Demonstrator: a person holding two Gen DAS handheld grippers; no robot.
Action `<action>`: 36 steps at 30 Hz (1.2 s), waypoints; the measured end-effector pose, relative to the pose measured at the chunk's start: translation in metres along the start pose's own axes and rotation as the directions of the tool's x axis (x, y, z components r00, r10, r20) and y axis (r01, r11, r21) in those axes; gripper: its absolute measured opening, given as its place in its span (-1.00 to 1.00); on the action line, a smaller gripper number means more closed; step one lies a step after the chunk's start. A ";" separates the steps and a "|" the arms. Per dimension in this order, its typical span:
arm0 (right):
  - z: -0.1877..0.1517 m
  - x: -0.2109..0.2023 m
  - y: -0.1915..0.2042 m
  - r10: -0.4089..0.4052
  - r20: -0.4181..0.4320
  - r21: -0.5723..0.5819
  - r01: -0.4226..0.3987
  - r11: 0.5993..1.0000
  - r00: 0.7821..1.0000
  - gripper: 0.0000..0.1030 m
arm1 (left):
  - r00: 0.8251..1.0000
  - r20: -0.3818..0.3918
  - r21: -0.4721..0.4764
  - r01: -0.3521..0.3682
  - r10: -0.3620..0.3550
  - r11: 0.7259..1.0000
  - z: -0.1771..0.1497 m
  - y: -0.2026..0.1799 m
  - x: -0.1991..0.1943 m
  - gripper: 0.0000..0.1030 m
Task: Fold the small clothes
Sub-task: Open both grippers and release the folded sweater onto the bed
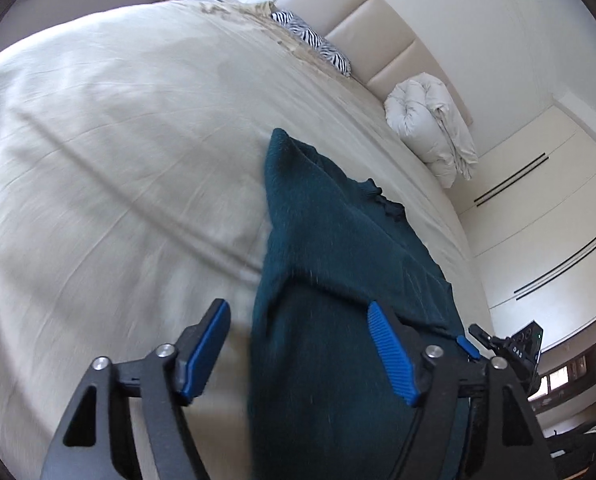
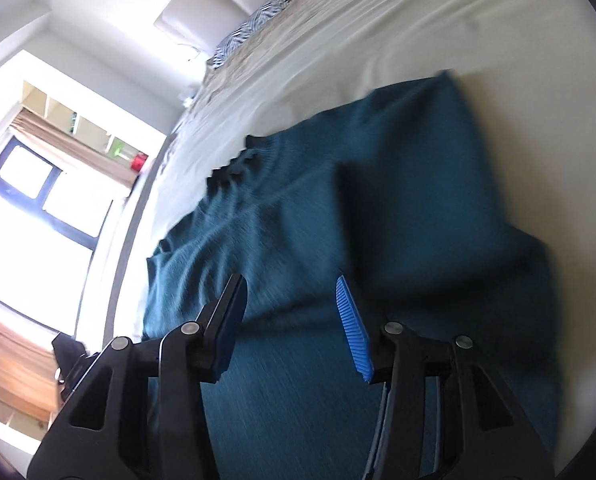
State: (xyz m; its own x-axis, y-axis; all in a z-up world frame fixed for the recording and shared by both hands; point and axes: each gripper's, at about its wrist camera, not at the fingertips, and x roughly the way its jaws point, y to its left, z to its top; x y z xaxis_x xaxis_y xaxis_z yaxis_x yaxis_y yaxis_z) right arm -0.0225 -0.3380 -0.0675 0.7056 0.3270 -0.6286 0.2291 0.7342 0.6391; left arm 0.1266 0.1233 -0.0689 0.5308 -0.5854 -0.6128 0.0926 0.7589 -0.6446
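A dark teal knit sweater (image 1: pixel 329 264) lies on the cream bed sheet (image 1: pixel 118 152), partly folded, with one flap laid over its body. My left gripper (image 1: pixel 298 308) is open and empty, hovering over the sweater's near left edge. In the right wrist view the sweater (image 2: pixel 337 208) fills the middle, its dark collar toward the left. My right gripper (image 2: pixel 292 284) is open and empty just above the sweater's near part. The right gripper also shows at the lower right of the left wrist view (image 1: pixel 473 342).
A zebra-print pillow (image 1: pixel 313 40) and a rolled white duvet (image 1: pixel 429 128) lie by the padded headboard (image 1: pixel 377 20). White wardrobe doors (image 1: pixel 537 208) stand to the right. A window (image 2: pixel 38 208) and shelves are left of the bed in the right wrist view.
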 end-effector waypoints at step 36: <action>-0.180 -0.212 -0.070 -0.212 -0.051 -0.039 0.210 0.977 0.976 -0.11 | 0.938 -0.300 -0.031 -0.192 0.175 0.981 -0.194 0.006 -0.098 0.49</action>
State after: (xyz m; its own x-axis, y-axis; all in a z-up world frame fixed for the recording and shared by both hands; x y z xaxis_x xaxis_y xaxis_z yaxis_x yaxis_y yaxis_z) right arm -0.3090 -0.3518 -0.0588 0.6059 0.1943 -0.7715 0.3455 0.8092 0.4752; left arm -0.0878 0.1297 -0.1011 0.2614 -0.5021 -0.8244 -0.0373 0.8482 -0.5284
